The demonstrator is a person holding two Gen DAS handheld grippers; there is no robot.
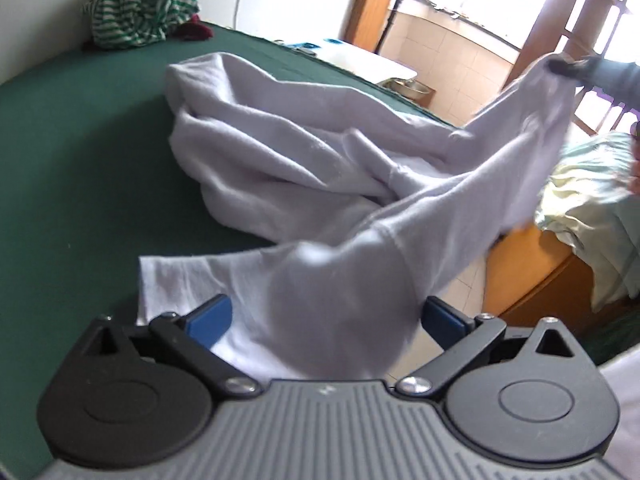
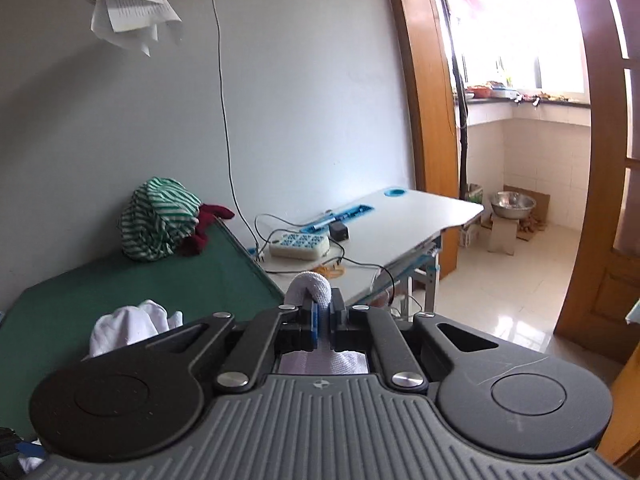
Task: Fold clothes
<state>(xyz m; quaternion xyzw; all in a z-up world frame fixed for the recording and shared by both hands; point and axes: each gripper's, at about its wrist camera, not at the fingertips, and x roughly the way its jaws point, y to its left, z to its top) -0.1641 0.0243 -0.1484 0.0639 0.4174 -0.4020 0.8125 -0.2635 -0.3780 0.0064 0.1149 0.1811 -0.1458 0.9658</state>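
Observation:
A white garment (image 1: 288, 148) lies crumpled on the green table (image 1: 80, 160). One part of it stretches up to the right, where my right gripper (image 1: 564, 67) holds it in the air. Another fold hangs between the spread blue pads of my left gripper (image 1: 326, 320), which is open. In the right wrist view my right gripper (image 2: 323, 312) is shut on a ribbed white edge of the garment (image 2: 312, 284), raised above the table's right edge. More of the white cloth (image 2: 132, 324) shows below on the left.
A green-striped garment (image 1: 140, 8) and a dark red cloth (image 1: 196, 30) sit at the table's far corner. A white desk (image 2: 400, 220) with cables and a power strip (image 2: 300, 246) stands beyond. A bed with pale bedding (image 1: 592, 208) is to the right. A doorway (image 2: 520, 200) opens onto a tiled balcony.

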